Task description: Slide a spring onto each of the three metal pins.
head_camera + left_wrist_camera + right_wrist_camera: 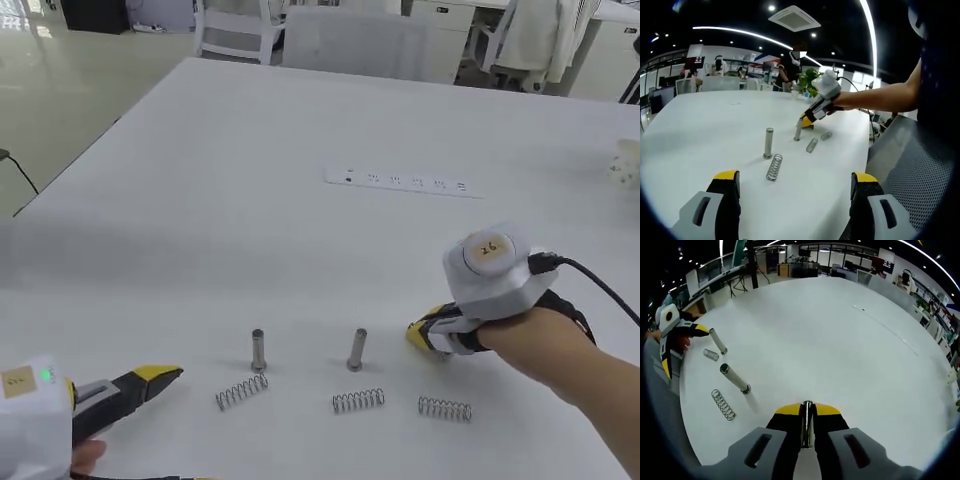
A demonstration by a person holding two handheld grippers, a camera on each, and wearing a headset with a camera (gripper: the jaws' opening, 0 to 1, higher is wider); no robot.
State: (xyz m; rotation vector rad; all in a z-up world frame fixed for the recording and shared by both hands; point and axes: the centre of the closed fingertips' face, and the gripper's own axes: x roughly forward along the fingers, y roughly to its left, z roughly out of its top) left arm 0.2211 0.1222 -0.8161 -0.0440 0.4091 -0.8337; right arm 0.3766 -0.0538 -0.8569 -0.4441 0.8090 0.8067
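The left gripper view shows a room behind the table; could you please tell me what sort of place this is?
Probably an open-plan office or lab: a large white table with a power strip, chairs beyond it, and a ceiling air-conditioning unit overhead.

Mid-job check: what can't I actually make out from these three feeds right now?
- Third pin: in the head view it is hidden by the right gripper and the hand. In the right gripper view the shut jaws cover most of it.
- Left gripper: cut off by the bottom-left edge of the head view.
- Power strip: markings too small to read in the head view.
- Farthest spring: too small in the left gripper view to judge its coils.
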